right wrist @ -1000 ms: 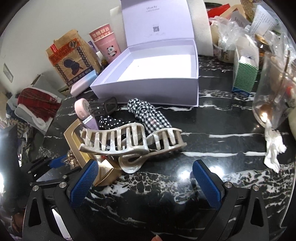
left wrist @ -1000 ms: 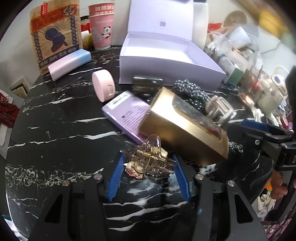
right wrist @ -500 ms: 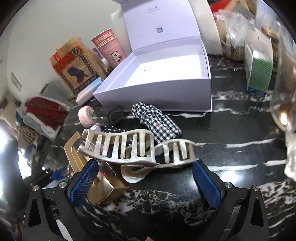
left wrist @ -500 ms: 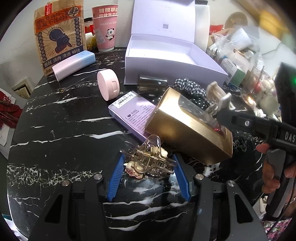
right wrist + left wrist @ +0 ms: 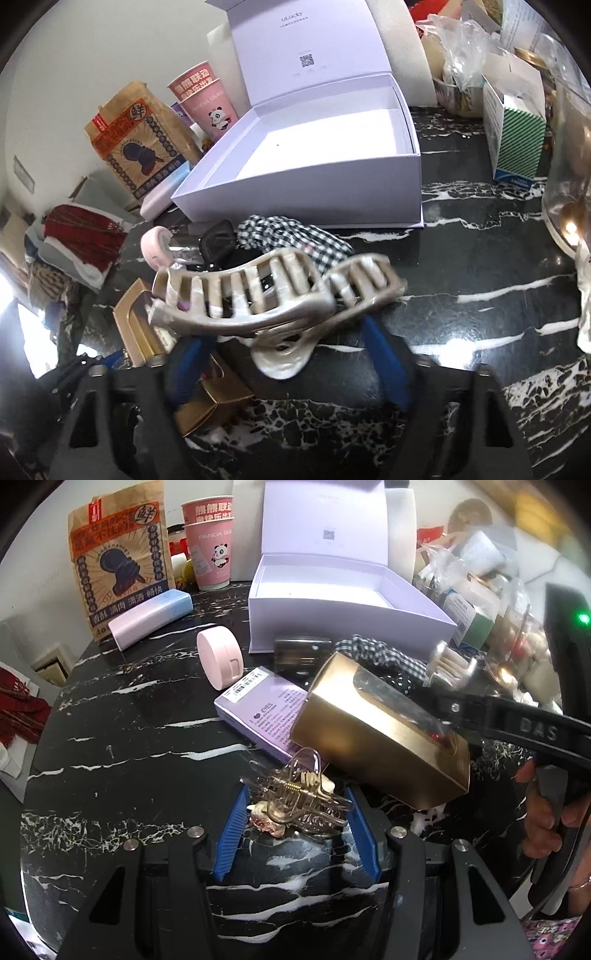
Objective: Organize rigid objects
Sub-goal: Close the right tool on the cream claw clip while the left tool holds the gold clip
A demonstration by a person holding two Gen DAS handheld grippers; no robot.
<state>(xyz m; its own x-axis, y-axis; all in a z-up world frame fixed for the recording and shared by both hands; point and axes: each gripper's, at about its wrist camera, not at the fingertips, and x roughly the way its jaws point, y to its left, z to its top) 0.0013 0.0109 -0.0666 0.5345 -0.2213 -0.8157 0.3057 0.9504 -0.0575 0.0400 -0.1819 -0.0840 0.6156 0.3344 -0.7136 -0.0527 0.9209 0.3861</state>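
Left gripper [image 5: 297, 808] clamps a gold hair claw [image 5: 295, 801] on the bench [image 5: 129, 760] | Right gripper [image 5: 284, 354] grips a pearl hair claw [image 5: 258, 295], open lilac box [image 5: 295, 177] at 12 o'clock

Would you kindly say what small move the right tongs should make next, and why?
Probably finish closing the right tongs on the pearly claw clip: their blue pads flank its hinge, and the open lavender box sits empty just beyond.
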